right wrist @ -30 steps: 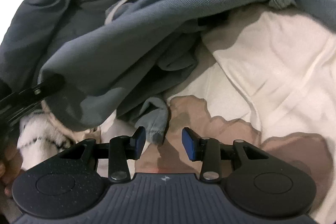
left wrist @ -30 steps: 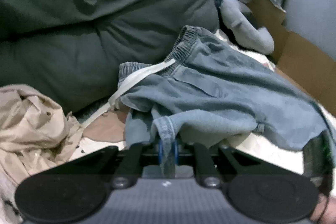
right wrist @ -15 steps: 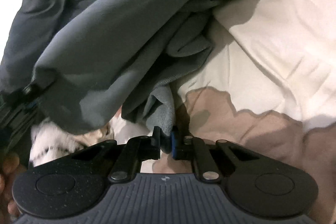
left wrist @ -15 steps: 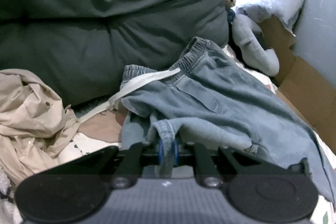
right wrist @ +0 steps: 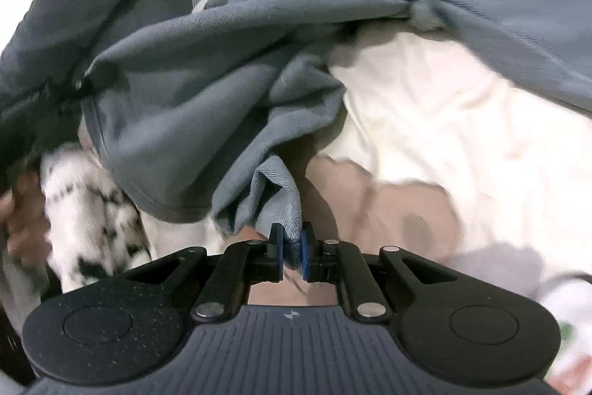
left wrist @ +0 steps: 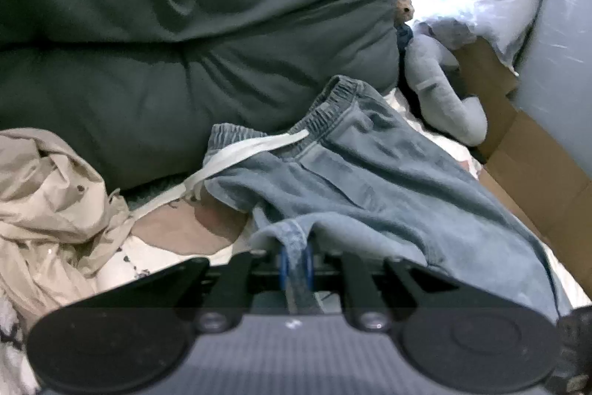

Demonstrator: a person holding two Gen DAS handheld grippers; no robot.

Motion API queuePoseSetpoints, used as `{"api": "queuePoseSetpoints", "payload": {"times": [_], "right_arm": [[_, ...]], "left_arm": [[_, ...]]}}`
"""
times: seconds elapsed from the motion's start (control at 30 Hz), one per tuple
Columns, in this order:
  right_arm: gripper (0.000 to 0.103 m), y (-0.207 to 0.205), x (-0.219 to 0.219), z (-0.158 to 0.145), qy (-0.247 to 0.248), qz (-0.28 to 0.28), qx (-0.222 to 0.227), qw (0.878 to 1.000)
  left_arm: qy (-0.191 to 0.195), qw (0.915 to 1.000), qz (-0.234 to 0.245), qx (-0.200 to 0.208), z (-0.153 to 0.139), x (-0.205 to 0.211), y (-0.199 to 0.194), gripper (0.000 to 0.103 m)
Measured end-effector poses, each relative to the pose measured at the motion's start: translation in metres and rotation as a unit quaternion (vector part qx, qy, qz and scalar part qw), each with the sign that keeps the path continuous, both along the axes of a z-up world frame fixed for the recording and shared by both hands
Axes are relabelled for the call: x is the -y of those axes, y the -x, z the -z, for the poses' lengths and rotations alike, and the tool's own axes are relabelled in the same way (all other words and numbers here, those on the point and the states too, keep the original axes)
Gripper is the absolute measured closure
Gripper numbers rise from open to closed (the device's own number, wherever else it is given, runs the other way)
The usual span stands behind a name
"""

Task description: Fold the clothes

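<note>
Between the blue pads of the left hand-held gripper (left wrist: 296,265) sits a hem of the blue-grey shorts (left wrist: 370,180), the jaws clamped tight on the stitched edge. Pinching at the hem rather than mid-cloth likely gives a firm, thick fold to hold and a known corner from which to spread the garment. The right hand-held gripper (right wrist: 292,252) is likewise pressed together on another bunched edge of the same shorts (right wrist: 229,106), so the garment is gripped at two places and hangs slack between them.

Beyond the pads, the shorts lie on the bed, draped and rumpled, with the elastic waistband (left wrist: 333,99) at the far end resting against a large dark green cushion (left wrist: 185,24) and the pale drawstring (left wrist: 240,154) trailing off to the left. Holding the leg ends while the waistband stays down suggests the aim is to pull the cloth taut and flatten it before any fold; that is a judgement only.

Under the shorts is a cream sheet (right wrist: 444,121) with a brownish patch. A crumpled beige garment (left wrist: 48,202) waits at the left, well apart. A grey soft toy (left wrist: 444,99) and a cardboard box (left wrist: 536,180) sit at the right.
</note>
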State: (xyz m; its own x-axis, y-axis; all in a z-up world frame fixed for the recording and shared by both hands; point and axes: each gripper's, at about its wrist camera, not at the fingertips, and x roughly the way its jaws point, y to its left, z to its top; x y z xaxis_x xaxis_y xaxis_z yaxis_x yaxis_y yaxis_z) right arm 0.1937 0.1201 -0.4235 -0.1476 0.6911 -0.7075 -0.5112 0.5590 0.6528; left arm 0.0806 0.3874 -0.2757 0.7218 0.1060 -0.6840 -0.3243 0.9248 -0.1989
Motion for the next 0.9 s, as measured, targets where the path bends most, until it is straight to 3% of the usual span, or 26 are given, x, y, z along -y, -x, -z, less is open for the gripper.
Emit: {"api": "queuePoseSetpoints", "payload": {"times": [0.2,0.4,0.9], "right_arm": [[0.096,-0.003,0.045,-0.015,0.039,-0.021,0.035,0.998],[0.096,-0.001,0.084,-0.047,0.062,-0.052,0.076,0.994],[0.096,0.013,0.196,-0.090,0.101,-0.020,0.107,0.989]], "left_arm": [[0.021,0.9993,-0.029,-0.007,0.001,0.003,0.002,0.094],[0.016,0.9991,-0.031,-0.025,0.004,0.012,0.004,0.094],[0.036,0.9967,-0.022,-0.069,0.014,0.053,0.016,0.095]]}}
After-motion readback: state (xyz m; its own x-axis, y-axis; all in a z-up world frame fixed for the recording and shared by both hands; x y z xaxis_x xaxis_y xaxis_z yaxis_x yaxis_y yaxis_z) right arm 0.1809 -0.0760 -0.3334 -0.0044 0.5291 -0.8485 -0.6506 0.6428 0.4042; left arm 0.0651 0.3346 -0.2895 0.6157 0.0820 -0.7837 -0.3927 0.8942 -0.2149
